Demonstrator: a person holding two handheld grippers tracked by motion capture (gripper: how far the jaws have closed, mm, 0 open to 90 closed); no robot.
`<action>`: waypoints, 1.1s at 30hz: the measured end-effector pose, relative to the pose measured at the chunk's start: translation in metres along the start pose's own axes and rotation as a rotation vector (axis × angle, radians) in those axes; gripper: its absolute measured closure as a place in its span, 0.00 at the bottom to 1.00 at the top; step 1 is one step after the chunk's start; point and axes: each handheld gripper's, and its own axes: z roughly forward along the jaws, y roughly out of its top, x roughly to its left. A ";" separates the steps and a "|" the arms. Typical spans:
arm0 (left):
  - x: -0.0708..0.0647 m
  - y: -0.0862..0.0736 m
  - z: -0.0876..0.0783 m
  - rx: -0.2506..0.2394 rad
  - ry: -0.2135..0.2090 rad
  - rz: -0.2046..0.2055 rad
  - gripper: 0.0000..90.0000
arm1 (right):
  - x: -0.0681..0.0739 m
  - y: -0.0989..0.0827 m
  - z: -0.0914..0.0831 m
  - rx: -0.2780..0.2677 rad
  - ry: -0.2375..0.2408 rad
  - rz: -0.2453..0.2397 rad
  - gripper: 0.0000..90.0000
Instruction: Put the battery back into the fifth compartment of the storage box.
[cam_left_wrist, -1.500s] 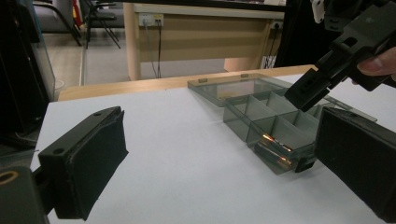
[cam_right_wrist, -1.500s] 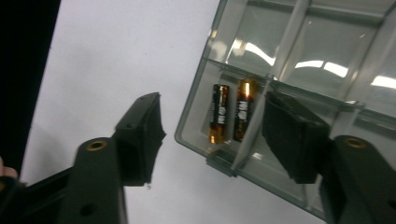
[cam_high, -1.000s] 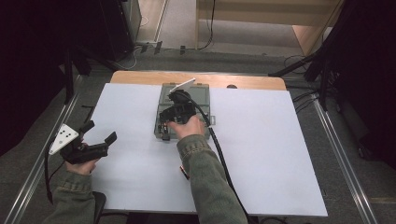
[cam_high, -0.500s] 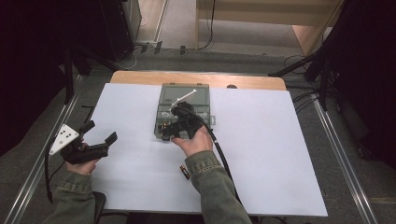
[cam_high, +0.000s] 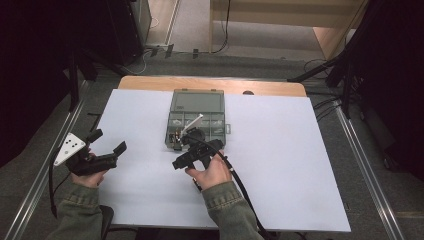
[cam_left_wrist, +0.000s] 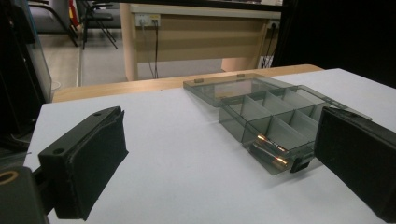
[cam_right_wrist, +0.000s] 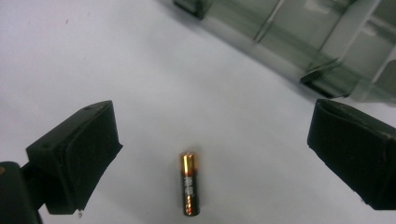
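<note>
So the right gripper (cam_right_wrist: 210, 154) has just been opening its jaws, now wide apart with nothing clamped. A loose battery (cam_right_wrist: 189, 183) lies flat on the white tabletop (cam_high: 300, 165) between them, just short of the compartment box (cam_high: 196, 107), its long axis running straight away from the gripper. The left gripper (cam_high: 107, 145) hangs spread and empty, well off to the side, so the right hand is the nearer one.

Lab-like room: rail-framed table (cam_high: 300, 200), desk (cam_left_wrist: 196, 32), wall sockets (cam_left_wrist: 148, 19).

Both grippers (cam_high: 107, 150) (cam_high: 182, 159) (jaws wide apart)
</note>
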 end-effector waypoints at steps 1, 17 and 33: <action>0.000 0.000 0.000 0.000 0.000 0.000 0.03 | 0.002 -0.002 0.001 0.008 0.003 -0.012 0.03; 0.000 0.000 0.001 0.001 0.000 0.001 0.03 | 0.016 -0.037 0.033 0.155 0.026 -0.082 0.38; 0.002 0.000 0.000 0.002 0.002 -0.002 0.03 | 0.009 -0.039 0.037 0.177 0.009 -0.067 0.75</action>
